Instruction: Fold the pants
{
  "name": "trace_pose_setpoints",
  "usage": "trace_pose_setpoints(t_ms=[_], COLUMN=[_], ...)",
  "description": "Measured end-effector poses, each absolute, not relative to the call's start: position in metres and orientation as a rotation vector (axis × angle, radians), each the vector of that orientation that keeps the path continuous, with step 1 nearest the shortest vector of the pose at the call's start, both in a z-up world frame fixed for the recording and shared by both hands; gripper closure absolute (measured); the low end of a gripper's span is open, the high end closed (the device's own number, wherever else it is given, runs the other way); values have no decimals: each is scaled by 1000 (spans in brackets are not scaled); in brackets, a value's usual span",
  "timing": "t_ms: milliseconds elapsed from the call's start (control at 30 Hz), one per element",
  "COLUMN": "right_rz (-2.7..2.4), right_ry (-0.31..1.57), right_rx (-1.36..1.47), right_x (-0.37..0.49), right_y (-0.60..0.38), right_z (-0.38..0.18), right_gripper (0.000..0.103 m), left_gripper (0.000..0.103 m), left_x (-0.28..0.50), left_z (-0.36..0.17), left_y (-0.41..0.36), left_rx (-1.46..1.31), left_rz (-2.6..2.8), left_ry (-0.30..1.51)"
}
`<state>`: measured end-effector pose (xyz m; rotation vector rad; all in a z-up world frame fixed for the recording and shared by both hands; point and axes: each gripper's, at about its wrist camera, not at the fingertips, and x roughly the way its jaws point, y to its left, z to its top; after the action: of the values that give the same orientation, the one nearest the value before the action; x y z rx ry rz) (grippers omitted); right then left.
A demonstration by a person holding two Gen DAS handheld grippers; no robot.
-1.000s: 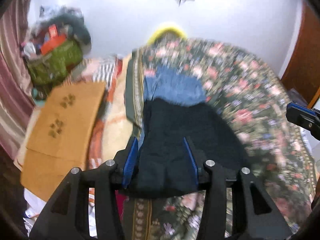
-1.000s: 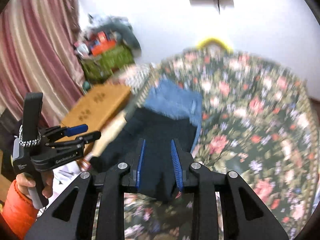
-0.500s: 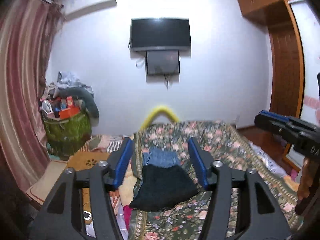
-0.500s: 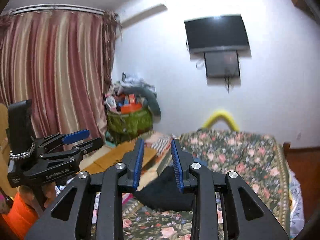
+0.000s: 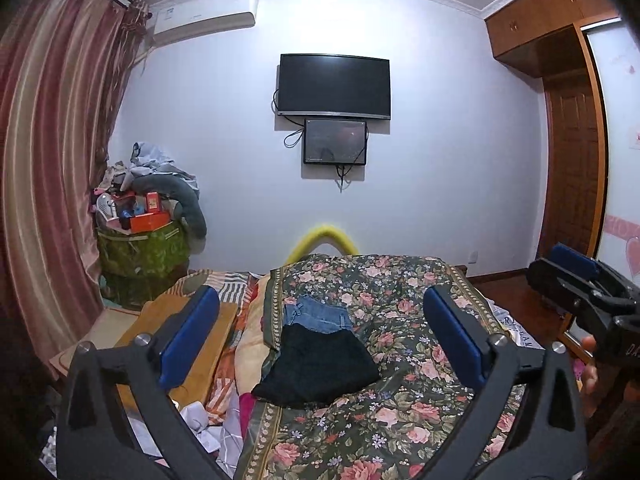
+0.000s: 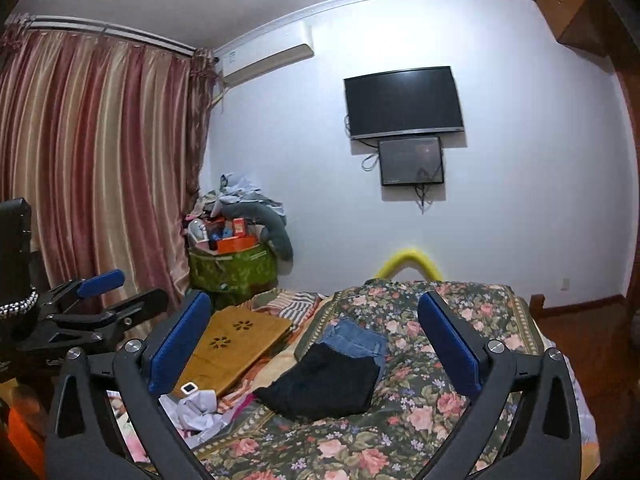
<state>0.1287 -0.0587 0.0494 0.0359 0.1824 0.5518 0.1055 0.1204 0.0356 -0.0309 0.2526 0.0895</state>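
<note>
Black pants (image 5: 318,364): lie folded into a compact dark rectangle on the floral bedspread (image 5: 404,404), near its left edge; far end overlaps a folded blue denim garment (image 5: 316,316).
Fold status: judged complete or nearly so; edges look roughly squared, nothing hangs off the bed.
Handling (judgement): soft, limp, light fabric; not fragile, not slippery on the quilt. Layers will slide apart if lifted by one corner.
Where to grip (judgement): pinch through all layers at the two near corners, one gripper each, or at the folded edge.
Left gripper (image 5: 320,344): jaws opening, spread wide, nothing between the blue pads (image 5: 188,340); held well above and back from the pants.
Right gripper (image 6: 316,344): jaws opening, likewise wide and empty; clear of the fabric. Seen side-on at the right edge of the left view.
Bed surroundings: wooden lap tray (image 6: 234,348) with flower cut-outs left of the pants; crumpled paper and a small white device near it.
Writing: partial white letters on the right gripper's body in the left view, not legible; air conditioner (image 5: 204,20) label too small to read.
</note>
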Motion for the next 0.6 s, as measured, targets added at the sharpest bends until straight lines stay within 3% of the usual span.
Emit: trace_pose_setpoints(t_ms=[600], right_rz=[542], right_ry=[242], right_rx=[80], right_x=[130], right_y=[-75], right_z=[35], right_gripper=[0], left_gripper=[0], left_x=[114], left_z=[25], left_y=[112], left_rx=[-24], left_rz=[95], left_ry=[284])
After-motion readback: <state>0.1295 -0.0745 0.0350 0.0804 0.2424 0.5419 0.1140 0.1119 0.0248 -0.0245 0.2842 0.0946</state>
